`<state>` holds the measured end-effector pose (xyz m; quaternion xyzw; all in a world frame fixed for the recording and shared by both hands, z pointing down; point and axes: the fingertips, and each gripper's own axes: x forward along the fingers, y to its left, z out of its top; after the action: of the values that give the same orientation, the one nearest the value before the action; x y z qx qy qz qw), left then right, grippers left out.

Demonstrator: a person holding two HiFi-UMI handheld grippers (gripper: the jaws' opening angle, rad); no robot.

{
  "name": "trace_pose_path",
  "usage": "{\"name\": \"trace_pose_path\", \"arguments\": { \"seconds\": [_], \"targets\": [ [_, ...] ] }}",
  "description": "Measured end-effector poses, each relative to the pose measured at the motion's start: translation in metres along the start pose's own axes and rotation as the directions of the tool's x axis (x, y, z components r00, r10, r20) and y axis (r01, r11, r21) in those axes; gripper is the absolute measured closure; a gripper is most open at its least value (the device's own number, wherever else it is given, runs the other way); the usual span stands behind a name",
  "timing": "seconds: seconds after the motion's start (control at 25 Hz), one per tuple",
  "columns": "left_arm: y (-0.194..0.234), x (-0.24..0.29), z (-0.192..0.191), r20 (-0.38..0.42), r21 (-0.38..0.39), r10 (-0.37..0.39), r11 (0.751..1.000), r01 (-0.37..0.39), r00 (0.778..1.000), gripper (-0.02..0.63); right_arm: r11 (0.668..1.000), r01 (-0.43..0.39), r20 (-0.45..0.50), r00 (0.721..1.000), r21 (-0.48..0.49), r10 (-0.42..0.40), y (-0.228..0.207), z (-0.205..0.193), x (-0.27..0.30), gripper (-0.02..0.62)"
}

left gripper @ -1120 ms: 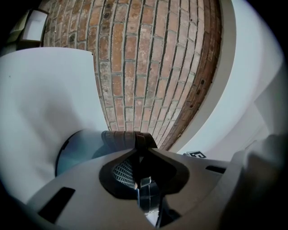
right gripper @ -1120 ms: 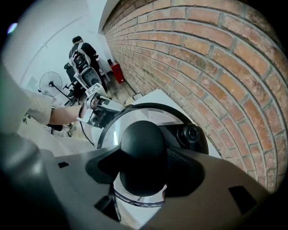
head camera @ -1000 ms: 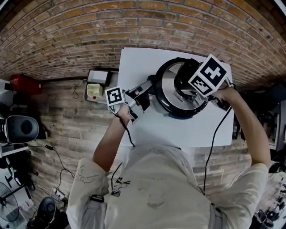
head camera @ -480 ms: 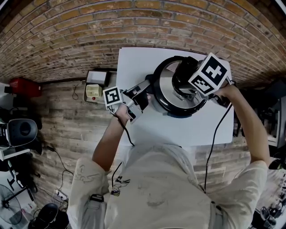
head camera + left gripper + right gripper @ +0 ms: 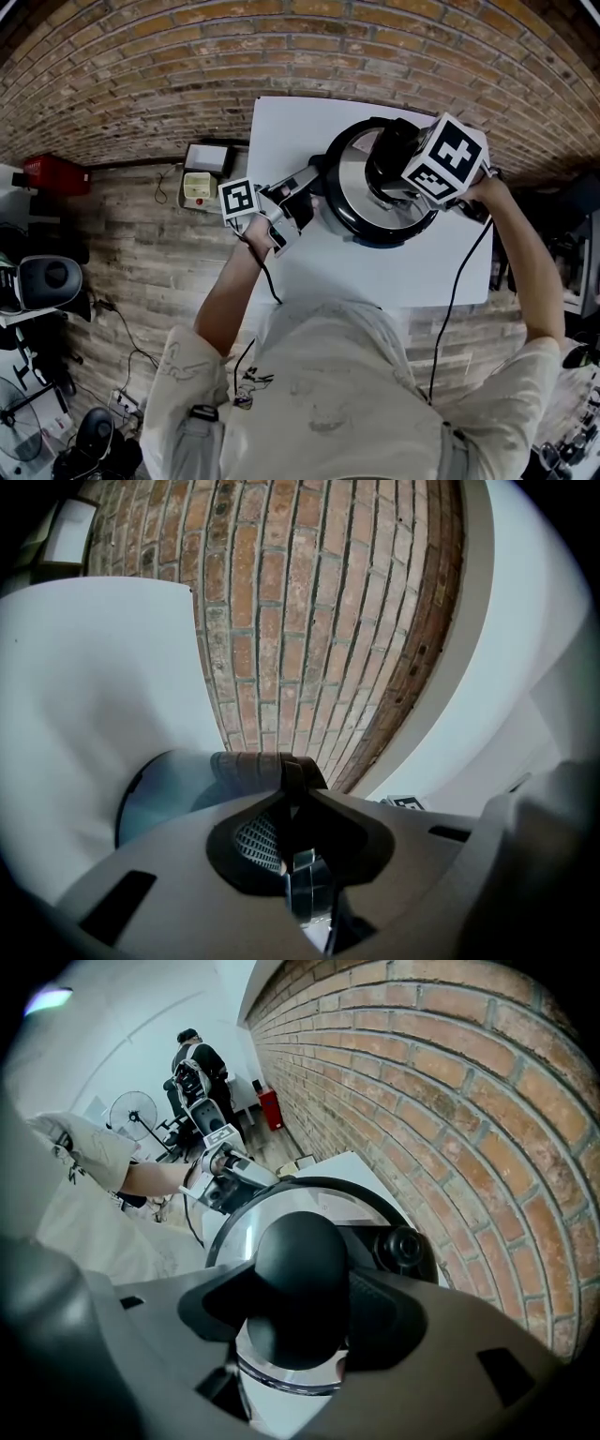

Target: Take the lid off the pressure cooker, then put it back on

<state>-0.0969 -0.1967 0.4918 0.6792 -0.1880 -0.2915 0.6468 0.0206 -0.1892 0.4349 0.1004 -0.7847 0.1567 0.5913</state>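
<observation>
The cooker (image 5: pixel 349 208) stands on the table (image 5: pixel 281 131), close to the far edge and right of the middle. The lid (image 5: pixel 349 178) sits flat on the pot. Whether it is locked I cannot tell.

The coming move turns on one relation: the knob (image 5: pixel 300 1255) at the lid's centre lies straight below the right gripper (image 5: pixel 298 1314). That gripper points steeply down onto the knob. Its jaws stand fairly wide, one on each side of the knob, and their pads press against it. A lift or a twist would therefore act along the cooker's upright axis. A small black valve (image 5: pixel 403 1246) sits on the lid just beside the knob, clear of the jaws.

The handle (image 5: pixel 314 187) sticks out from the pot's left side. Its long axis runs across the table toward the left edge, in line with the left gripper (image 5: pixel 292 803). That gripper lies about level. Its jaws are nearly together and clamped on the handle's end, which braces the pot.

So the left hand is the nearer one to the handle and the right hand to the knob. The two do not cross.

With the lid on, nothing inside the pot can be seen. My guess is that the lid is either about to come off or has been set back, and nothing here shows which. A tilt of the right gripper could jam the lid's rim against the pot.
</observation>
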Motion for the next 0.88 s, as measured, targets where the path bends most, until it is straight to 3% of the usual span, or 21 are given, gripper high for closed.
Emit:
{"name": "trace_pose_path", "arguments": {
  "seconds": [0.2, 0.4, 0.76, 0.88],
  "targets": [
    [0.0001, -0.0005, 0.0008, 0.005, 0.001, -0.001, 1.000, 0.001, 1.000, 0.540, 0.992, -0.033, -0.020, 0.999, -0.122, 0.031, 0.0029, -0.0014, 0.0017, 0.301],
    [0.0001, 0.0001, 0.0001, 0.006, 0.001, 0.000, 1.000, 0.000, 1.000, 0.539, 0.959, -0.071, -0.070, 0.996, -0.273, 0.054, 0.0052, -0.0021, 0.0022, 0.299],
    [0.0005, 0.0000, 0.0014, 0.021, 0.006, -0.003, 1.000, 0.003, 1.000, 0.538, 0.846, -0.148, -0.164, 0.984, -0.512, 0.073, 0.0082, -0.0065, 0.0022, 0.288],
    [0.0007, -0.0007, 0.0018, 0.030, 0.007, -0.002, 1.000, 0.002, 1.000, 0.538, 0.837, -0.158, -0.163, 0.983, -0.523, 0.084, 0.0084, -0.0069, 0.0021, 0.287]
  ]
}}
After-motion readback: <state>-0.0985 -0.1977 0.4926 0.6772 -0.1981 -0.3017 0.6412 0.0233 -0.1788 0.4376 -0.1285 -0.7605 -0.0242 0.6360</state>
